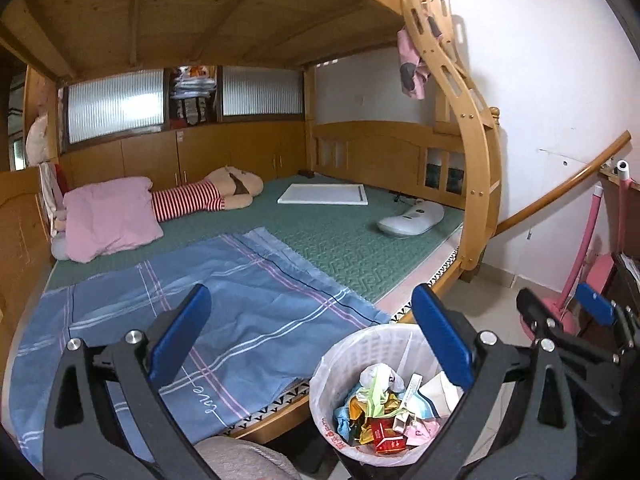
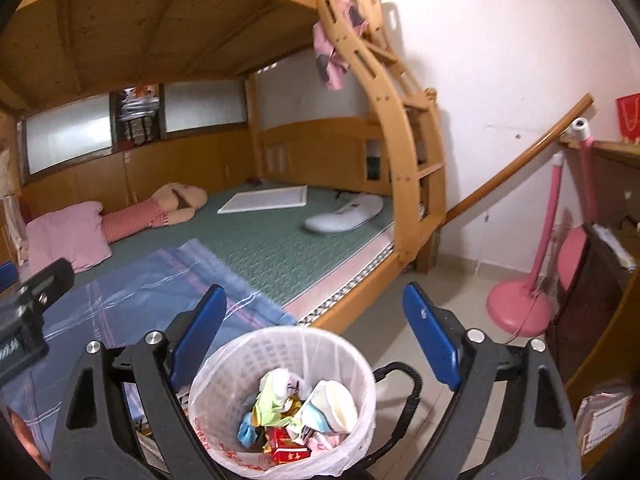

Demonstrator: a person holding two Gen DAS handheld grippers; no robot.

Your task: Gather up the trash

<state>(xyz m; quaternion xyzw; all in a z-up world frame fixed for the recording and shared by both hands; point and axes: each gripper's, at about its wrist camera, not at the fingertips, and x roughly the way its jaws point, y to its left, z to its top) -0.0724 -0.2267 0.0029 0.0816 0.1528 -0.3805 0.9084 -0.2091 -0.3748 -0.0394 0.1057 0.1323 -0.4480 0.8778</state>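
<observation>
Beside the bed's near edge, on the tiled floor:
Waste basket (image 2: 280, 364): white, lattice-walled, lined with a clear bag; stands upright just off the bed's long side.
Trash (image 2: 292, 420): crumpled wrappers, a red carton and a pale cup lie inside the basket (individual pieces are hard to separate).
Left hand-held gripper (image 1: 308, 344): jaws spread wide, nothing between the blue pads; it hangs above the bed's near edge, the basket below its right finger.
Right hand-held gripper (image 2: 316, 344): jaws wide apart, empty; it sits directly over the basket mouth.
Bed (image 1: 320, 236): green mattress cover; blue plaid sheet (image 1: 224, 308) at the near end, pink pillow (image 1: 108, 216) at the left edge.
Fan base (image 2: 520, 304): pink, on the floor to the right, well apart from the basket.
</observation>
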